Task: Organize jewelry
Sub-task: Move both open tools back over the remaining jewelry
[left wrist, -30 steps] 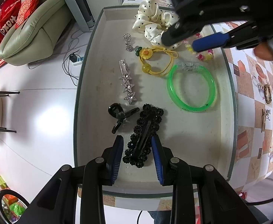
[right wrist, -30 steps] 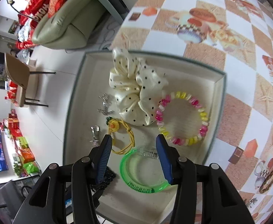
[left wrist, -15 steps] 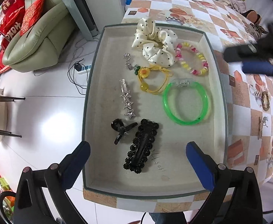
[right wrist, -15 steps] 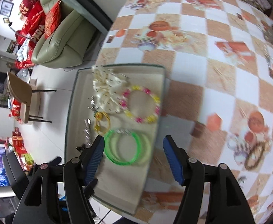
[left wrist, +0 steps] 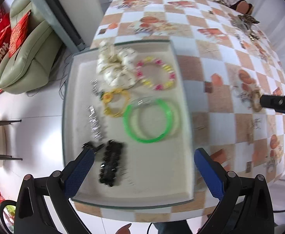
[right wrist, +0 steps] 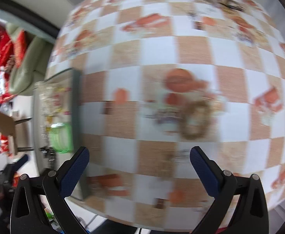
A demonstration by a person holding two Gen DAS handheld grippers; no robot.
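Observation:
A shallow tray [left wrist: 185, 101] on the checkered table holds a cream scrunchie [left wrist: 115, 68], a pink-and-yellow bead bracelet [left wrist: 156, 75], a yellow flower hair tie [left wrist: 115, 102], a green bangle [left wrist: 151, 120], a silver star clip [left wrist: 94, 123], a small black claw clip [left wrist: 91, 146] and a black flower barrette [left wrist: 111, 163]. My left gripper [left wrist: 142, 167] is wide open and empty above the tray's near end. My right gripper [right wrist: 138, 167] is wide open and empty over the tablecloth, right of the tray [right wrist: 75, 105]. A brown ring-shaped bracelet [right wrist: 196, 119] lies ahead of it, blurred.
More small jewelry lies loose on the tablecloth at the right [left wrist: 256, 122] and in a pile at the far corner [left wrist: 243, 24]. A green sofa [left wrist: 27, 54] with red cushions stands on the floor to the left. The table's near edge is just below the tray.
Both grippers have opened wide and pulled back. The left let go of the black barrette, which now lies in the tray. The right swung rightwards from above the tray to over the tablecloth.

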